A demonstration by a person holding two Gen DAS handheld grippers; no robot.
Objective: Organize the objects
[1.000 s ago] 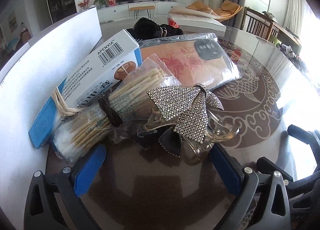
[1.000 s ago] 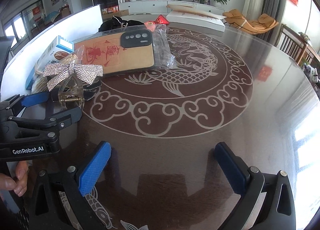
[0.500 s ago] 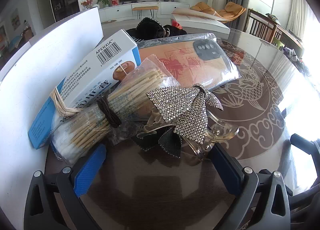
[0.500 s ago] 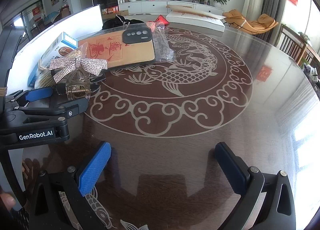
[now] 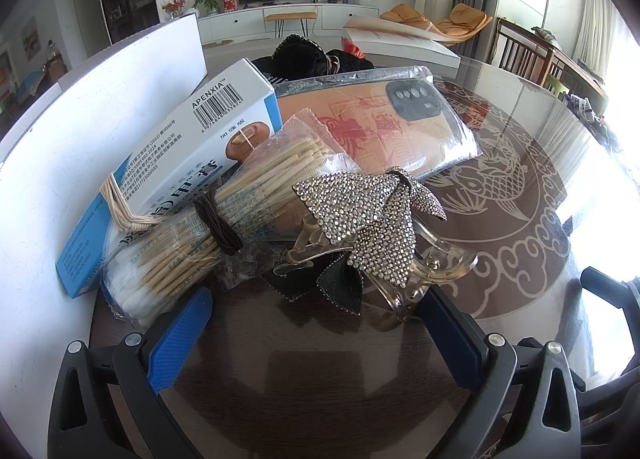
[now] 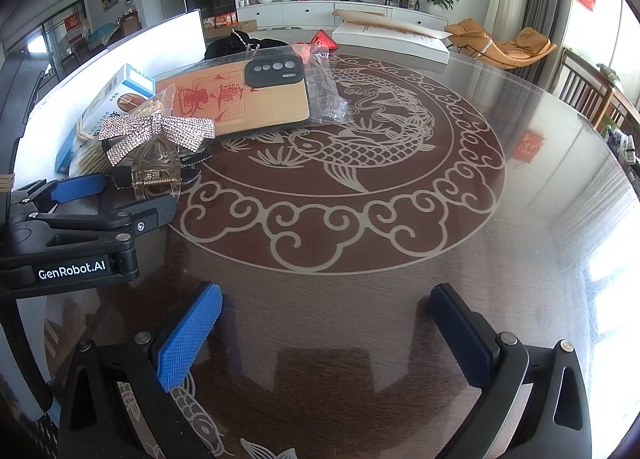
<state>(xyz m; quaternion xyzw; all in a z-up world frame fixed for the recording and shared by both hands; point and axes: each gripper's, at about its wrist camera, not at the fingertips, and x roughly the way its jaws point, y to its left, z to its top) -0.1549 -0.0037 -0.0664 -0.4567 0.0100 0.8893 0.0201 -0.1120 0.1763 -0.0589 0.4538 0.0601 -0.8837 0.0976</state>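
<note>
My left gripper (image 5: 316, 323) is spread wide, empty, low over the tabletop (image 5: 320, 371), its pads flanking a rhinestone bow hair claw (image 5: 368, 219) (clear plastic, lying on its side). Just behind sits a bagged bundle of cotton swabs (image 5: 224, 215), leaning on a blue-and-white medicine box (image 5: 192, 139), beside a bagged phone case (image 5: 384, 127). My right gripper (image 6: 324, 335) hangs wide apart over bare tabletop.
</note>
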